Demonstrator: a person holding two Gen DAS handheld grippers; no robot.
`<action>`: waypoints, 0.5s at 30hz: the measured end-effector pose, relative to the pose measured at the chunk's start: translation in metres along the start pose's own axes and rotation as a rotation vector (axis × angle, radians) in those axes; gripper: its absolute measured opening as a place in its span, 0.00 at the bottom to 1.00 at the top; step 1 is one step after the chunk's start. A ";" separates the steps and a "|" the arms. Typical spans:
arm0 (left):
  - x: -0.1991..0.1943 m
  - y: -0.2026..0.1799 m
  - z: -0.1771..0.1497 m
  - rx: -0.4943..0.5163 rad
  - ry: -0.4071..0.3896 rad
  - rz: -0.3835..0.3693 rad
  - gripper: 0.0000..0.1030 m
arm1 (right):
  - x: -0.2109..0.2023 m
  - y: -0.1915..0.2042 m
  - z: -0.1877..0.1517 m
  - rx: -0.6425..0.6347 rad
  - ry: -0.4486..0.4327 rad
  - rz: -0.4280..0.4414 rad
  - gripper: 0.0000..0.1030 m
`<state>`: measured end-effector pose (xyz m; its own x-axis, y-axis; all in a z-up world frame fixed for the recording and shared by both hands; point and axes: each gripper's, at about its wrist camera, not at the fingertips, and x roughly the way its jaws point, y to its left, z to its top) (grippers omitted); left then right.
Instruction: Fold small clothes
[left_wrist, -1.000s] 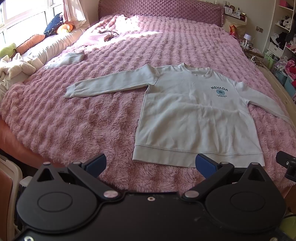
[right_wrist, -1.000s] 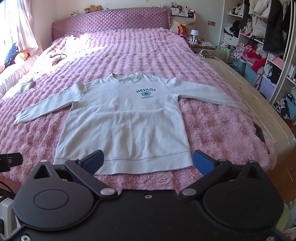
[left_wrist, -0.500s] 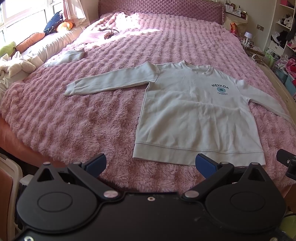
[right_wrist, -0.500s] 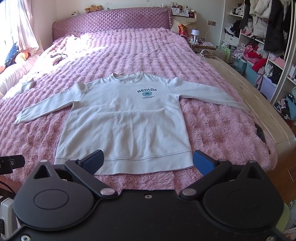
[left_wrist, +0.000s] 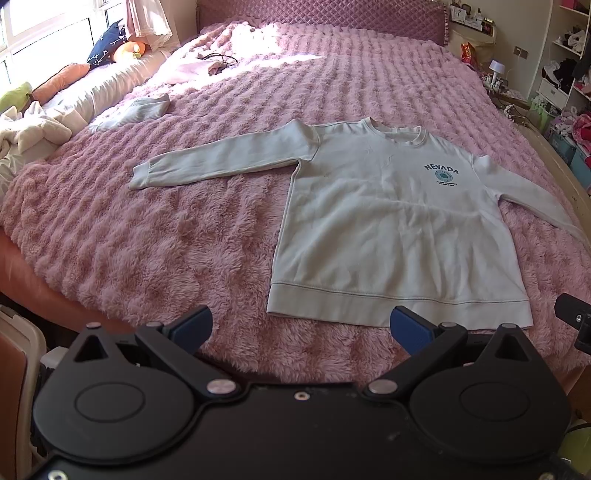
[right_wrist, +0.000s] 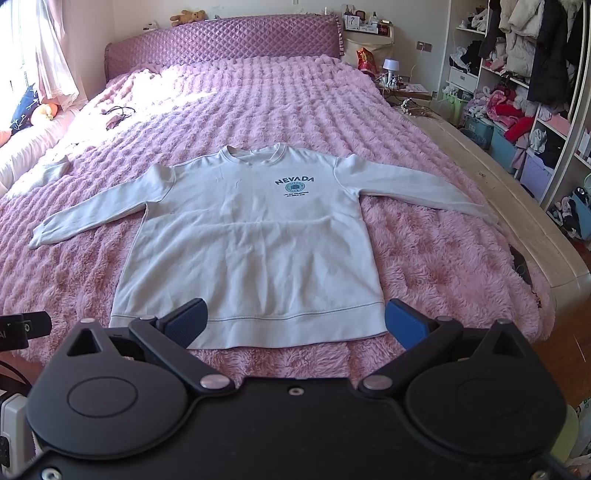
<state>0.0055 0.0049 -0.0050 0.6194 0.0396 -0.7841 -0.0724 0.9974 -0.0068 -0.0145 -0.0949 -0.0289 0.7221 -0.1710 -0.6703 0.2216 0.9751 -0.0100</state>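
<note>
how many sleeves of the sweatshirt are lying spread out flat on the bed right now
2. On the sweatshirt, one sleeve stretches toward the window side and the other sleeve toward the shelves side of the bed. Neither is folded yet.

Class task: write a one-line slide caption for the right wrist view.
Open right gripper faces a pale NEVADA sweatshirt spread flat, sleeves out, on a pink fluffy bed.

Each black gripper (left_wrist: 301, 328) (right_wrist: 295, 321) has blue ribbed pads, silver pivot screws, round housings.
</note>
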 end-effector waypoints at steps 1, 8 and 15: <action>0.000 0.000 0.000 -0.001 0.000 0.000 1.00 | 0.000 0.000 0.000 0.000 0.000 0.002 1.00; 0.001 0.000 0.000 -0.001 0.003 0.003 1.00 | -0.001 0.000 0.000 0.001 -0.001 0.001 1.00; 0.002 0.000 0.001 0.000 0.006 0.003 1.00 | -0.001 0.000 0.001 0.002 -0.002 0.000 1.00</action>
<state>0.0071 0.0054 -0.0063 0.6147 0.0418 -0.7877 -0.0736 0.9973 -0.0045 -0.0147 -0.0947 -0.0277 0.7233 -0.1715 -0.6689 0.2228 0.9748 -0.0091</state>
